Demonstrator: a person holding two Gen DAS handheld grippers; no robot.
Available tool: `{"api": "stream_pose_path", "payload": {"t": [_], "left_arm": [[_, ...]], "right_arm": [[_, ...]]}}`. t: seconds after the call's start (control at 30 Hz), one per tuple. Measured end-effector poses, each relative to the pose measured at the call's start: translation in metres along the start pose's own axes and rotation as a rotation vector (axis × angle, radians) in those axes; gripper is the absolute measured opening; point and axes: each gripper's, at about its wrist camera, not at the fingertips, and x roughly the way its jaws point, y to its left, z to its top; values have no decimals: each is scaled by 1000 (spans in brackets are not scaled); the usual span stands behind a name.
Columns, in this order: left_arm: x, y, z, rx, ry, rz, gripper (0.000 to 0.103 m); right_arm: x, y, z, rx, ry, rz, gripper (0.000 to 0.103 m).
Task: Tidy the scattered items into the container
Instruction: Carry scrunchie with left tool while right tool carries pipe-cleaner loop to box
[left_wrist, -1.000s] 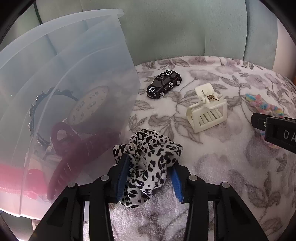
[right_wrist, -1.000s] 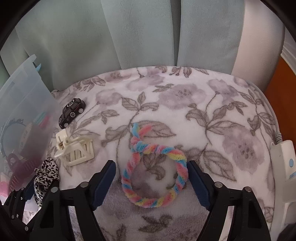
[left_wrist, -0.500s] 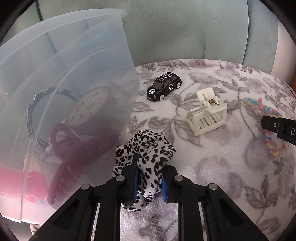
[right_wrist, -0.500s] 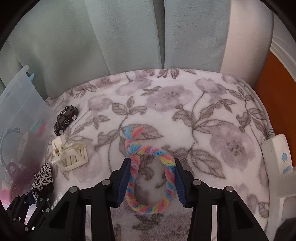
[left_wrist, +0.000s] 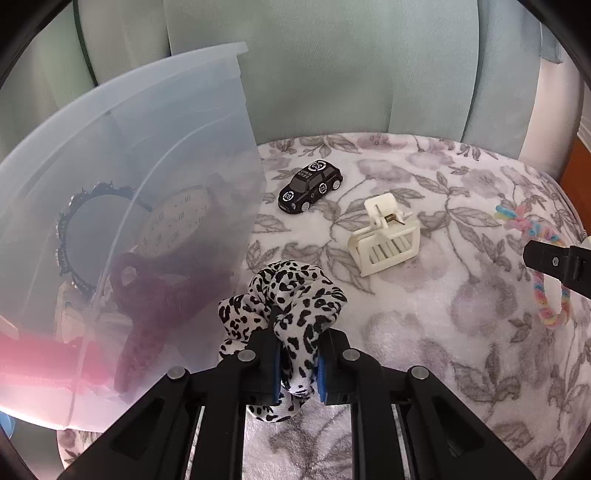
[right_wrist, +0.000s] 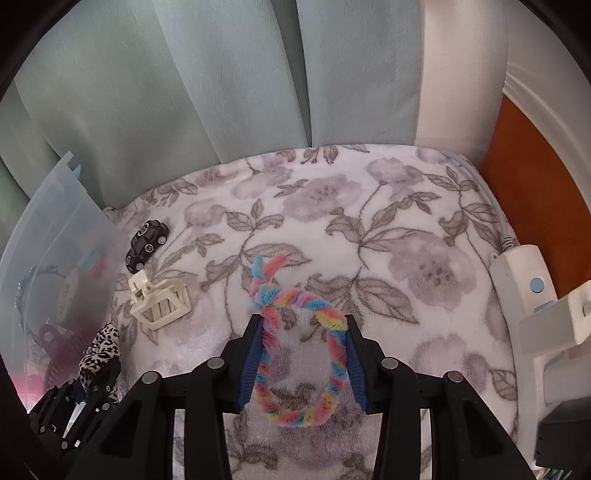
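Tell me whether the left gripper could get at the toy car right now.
Probably not yet. The left gripper is shut on the leopard-print scrunchie, so its jaws are occupied. Otherwise the black toy car sits uncovered on the floral blanket, nothing over it.

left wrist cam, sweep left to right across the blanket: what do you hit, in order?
Clear container → leopard-print scrunchie, pinched in the left gripper → black toy car → cream hair claw clip → rainbow twisted ring, with the right gripper on it.
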Motion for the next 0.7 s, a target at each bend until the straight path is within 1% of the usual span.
{"api": "stream_pose_path", "payload": {"t": [0.33,0.5,0.7], "left_arm": [[-51,7,8,-2,-66,-75,14],[-86,15,10,1,-110,-119,14],[-136,26,10,23,-181,-157,14]], "right_arm": [[-62,-1,-5,26,-62,2,45],[-98,3,-12,40,-104,7,45],[-144,11,-27,69,-160,30,45]]}}
